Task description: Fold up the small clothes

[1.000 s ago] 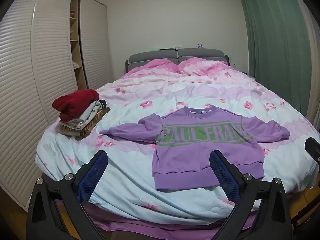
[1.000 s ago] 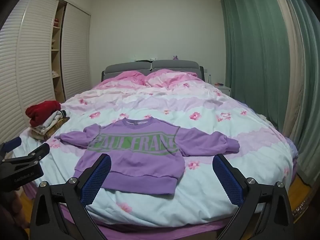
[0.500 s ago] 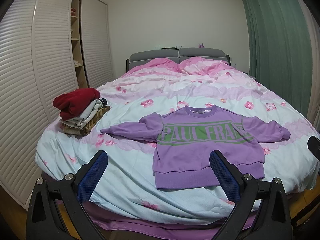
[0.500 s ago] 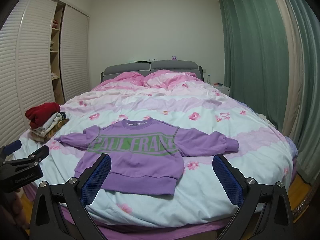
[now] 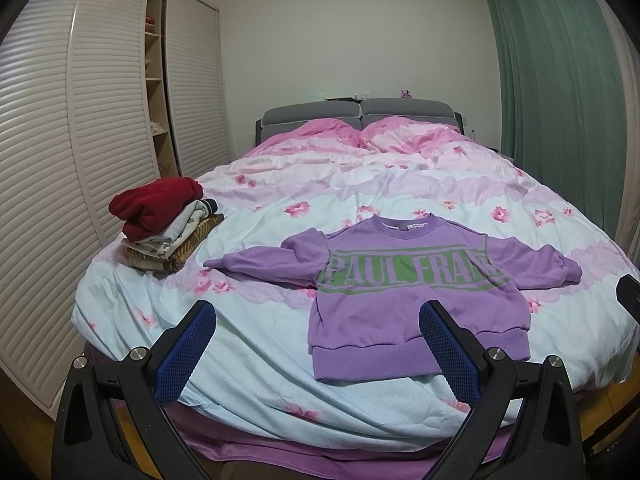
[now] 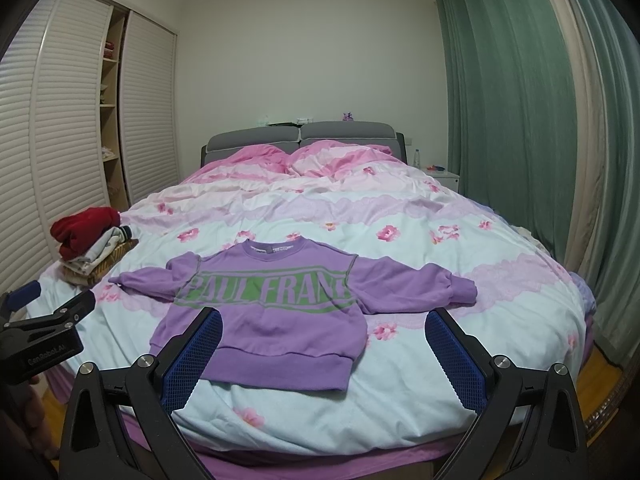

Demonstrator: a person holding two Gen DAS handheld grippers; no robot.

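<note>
A small purple sweatshirt (image 5: 404, 292) (image 6: 276, 312) with green lettering lies flat and face up near the foot of the bed, both sleeves spread out sideways. My left gripper (image 5: 318, 350) is open and held back from the bed's foot edge, to the left of the sweatshirt's hem, with nothing between its blue pads. My right gripper (image 6: 322, 354) is open too, hovering before the hem and holding nothing. The left gripper's body (image 6: 44, 340) shows at the left edge of the right wrist view.
A stack of folded clothes (image 5: 164, 228) (image 6: 92, 244) topped by a red garment sits at the bed's left side. The bed (image 5: 360, 184) has a pink and pale-blue floral duvet. A louvred wardrobe (image 5: 80, 140) stands left, green curtains (image 6: 512, 120) right, a nightstand (image 6: 444, 176) beside the headboard.
Both views have drifted slightly back and up from the bed; the sweatshirt sits a little lower in the frames. The sweatshirt and the stack have not moved, and both grippers stay open.
</note>
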